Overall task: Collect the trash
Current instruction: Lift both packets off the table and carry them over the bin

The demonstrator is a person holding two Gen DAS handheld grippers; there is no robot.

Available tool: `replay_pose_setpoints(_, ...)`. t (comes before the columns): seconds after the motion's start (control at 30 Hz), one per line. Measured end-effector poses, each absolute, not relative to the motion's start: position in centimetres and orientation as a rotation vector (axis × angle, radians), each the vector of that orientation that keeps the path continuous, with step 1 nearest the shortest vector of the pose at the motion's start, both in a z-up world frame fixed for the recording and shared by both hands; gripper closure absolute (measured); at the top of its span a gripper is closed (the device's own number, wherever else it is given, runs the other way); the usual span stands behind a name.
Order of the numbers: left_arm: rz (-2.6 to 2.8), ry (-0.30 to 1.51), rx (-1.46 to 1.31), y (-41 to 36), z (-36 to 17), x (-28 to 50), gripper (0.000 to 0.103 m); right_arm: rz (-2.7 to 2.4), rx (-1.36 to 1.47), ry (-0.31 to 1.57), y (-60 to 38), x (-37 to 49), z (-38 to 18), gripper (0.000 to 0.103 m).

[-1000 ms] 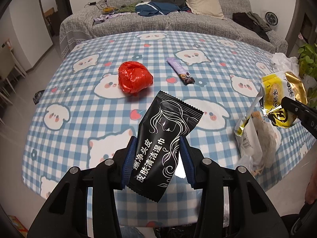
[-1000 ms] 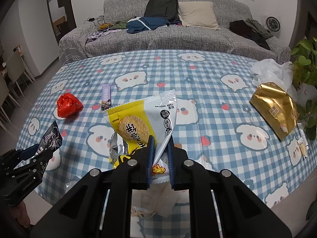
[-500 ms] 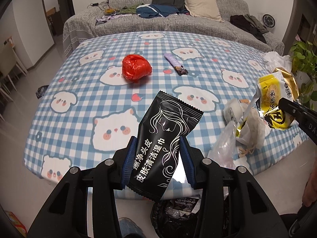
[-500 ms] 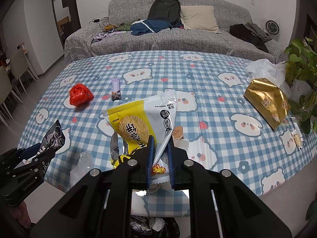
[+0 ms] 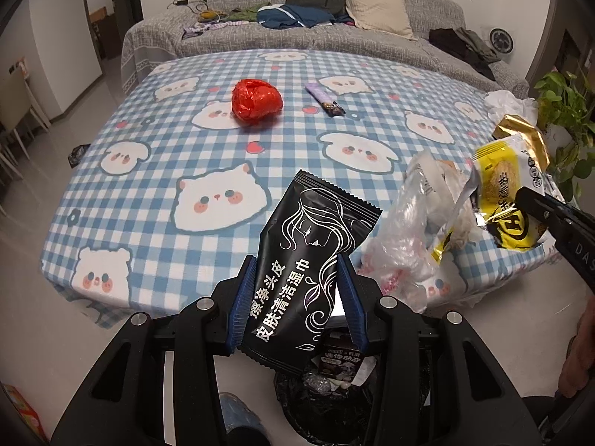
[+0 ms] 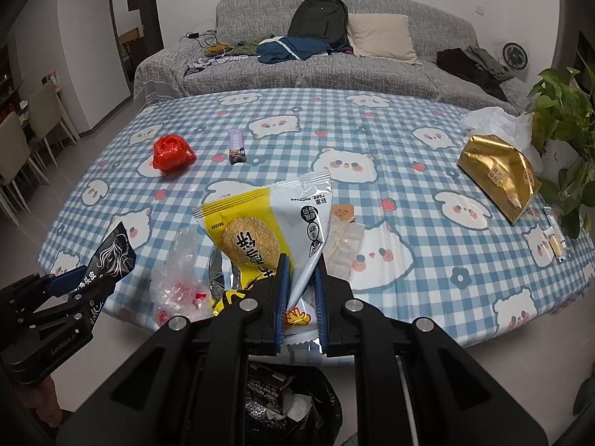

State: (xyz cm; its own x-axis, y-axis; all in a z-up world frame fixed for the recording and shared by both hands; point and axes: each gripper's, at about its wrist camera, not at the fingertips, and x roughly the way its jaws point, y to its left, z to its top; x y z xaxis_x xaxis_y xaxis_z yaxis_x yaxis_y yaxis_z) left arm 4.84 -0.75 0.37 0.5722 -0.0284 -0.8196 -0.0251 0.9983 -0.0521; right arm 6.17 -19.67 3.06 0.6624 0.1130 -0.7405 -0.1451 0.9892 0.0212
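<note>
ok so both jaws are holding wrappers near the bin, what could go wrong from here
1. The black wet-wipe packet sits near the trash bin rim, so on release it may miss.
2. The yellow snack wrapper is pinched at its lower corner in the right gripper; it could flutter wide of the bin.
3. The loose clear plastic bag at the table edge might get knocked off.

Left gripper (image 5: pixel 297 297) clamped, part-open; right gripper (image 6: pixel 300 278) pinched tight; both angled down

I see the crumpled bag (image 5: pixel 256 100) left of the snack bar (image 5: pixel 325 99) on the surface (image 5: pixel 148 186), the sofa (image 5: pixel 334 37) behind it, and the bin (image 5: pixel 327 397) below its near edge.
</note>
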Motion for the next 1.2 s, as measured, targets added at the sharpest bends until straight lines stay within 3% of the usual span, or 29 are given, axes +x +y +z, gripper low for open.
replay_pose_setpoints(1.2, 0.049, 0.978, -0.130, 0.4, -4.6, -6.0, 0.060, 0.170, -0.031, 0.861, -19.6, -4.6, -1.9, 0.090)
